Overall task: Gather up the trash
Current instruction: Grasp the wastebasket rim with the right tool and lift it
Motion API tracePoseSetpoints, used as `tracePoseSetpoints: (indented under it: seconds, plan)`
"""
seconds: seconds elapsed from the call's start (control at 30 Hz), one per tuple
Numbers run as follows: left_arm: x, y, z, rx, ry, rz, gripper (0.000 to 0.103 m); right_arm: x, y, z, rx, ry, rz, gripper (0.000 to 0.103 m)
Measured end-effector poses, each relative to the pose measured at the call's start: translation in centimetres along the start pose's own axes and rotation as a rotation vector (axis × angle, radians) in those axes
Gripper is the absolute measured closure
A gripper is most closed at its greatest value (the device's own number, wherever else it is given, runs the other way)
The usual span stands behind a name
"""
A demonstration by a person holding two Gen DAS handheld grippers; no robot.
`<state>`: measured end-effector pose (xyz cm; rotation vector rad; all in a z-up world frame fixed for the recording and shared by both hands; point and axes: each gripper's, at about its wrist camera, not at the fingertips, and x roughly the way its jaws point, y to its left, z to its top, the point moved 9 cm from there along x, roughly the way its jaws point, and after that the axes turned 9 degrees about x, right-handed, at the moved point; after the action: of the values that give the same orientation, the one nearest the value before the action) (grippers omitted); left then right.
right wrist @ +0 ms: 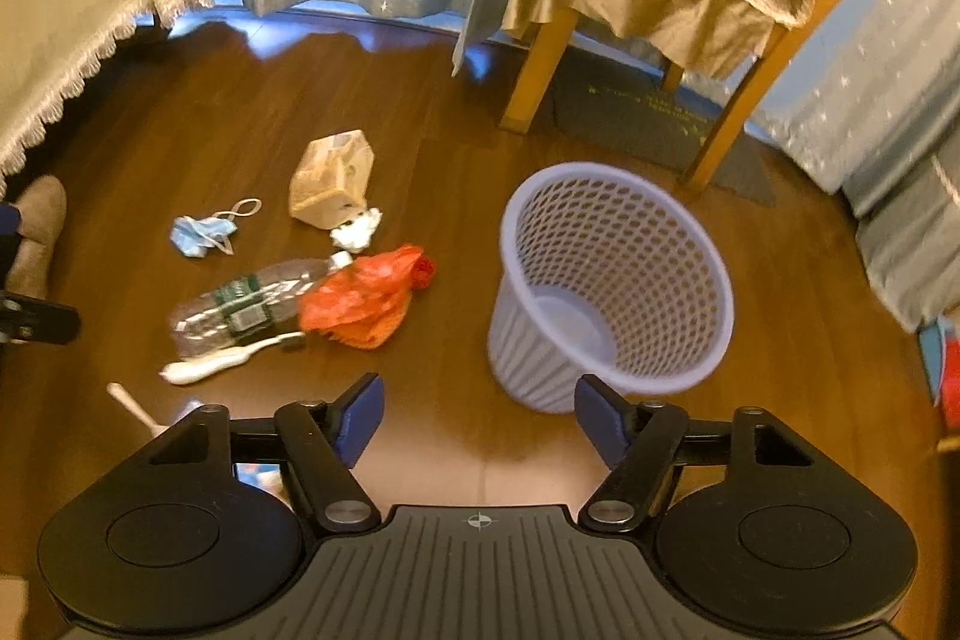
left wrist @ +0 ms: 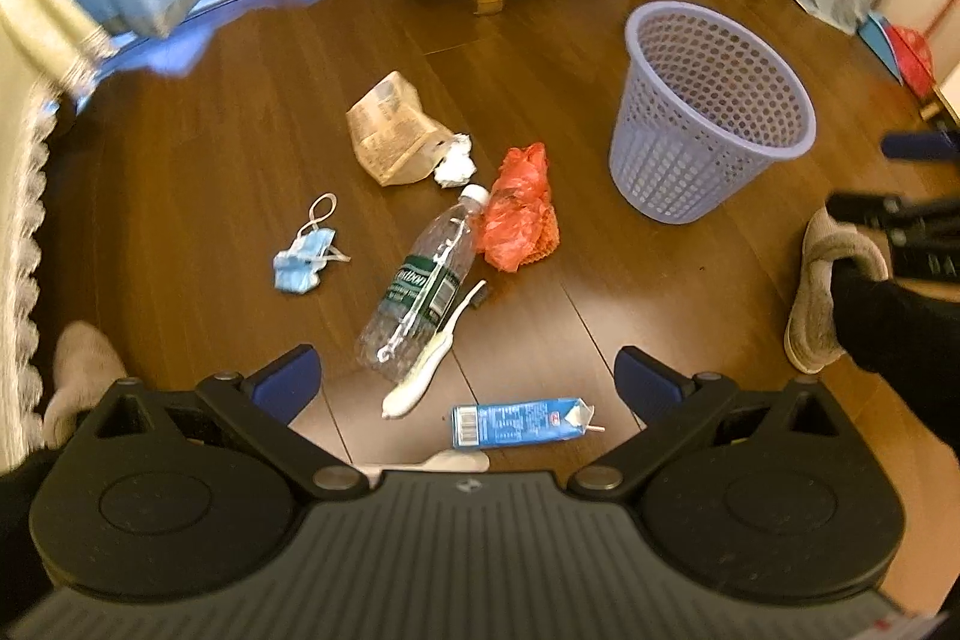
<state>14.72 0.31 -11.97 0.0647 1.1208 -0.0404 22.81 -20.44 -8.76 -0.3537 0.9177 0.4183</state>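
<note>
Wooden floor (left wrist: 180,148) with one lavender mesh wastebasket (left wrist: 708,124), upright and empty, and seven visible pieces of trash: one brown paper bag (left wrist: 393,130), one crumpled white tissue (left wrist: 454,161), one orange plastic bag (left wrist: 519,208), one clear water bottle (left wrist: 420,286), one blue face mask (left wrist: 303,250), one white toothbrush (left wrist: 432,358) and one blue drink carton (left wrist: 516,421). Left gripper (left wrist: 468,388): jaws released, empty, the carton lying on the floor between the fingertips. Right gripper (right wrist: 480,418): jaws apart, empty, the basket just beyond, the trash to their left. A pale object under the left gripper's body is partly hidden.
</note>
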Motion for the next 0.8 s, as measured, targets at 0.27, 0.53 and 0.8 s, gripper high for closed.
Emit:
tracePoseSetpoints:
  seconds: [0.27,0.53,0.8]
  plan:
    - [3.7,-0.6,1.7,0.114,-0.028,-0.020,0.001,5.8,-2.6,1.0,-0.128,0.022,-0.025,0.053]
    - [7.4,-1.1,2.3,0.180,-0.054,-0.101,0.001,11.4,-3.3,1.6,-0.228,0.051,-0.024,0.063]
    - [10.1,-0.7,2.5,0.209,-0.072,-0.117,0.001,16.8,-3.1,1.8,-0.307,0.100,-0.011,0.070]
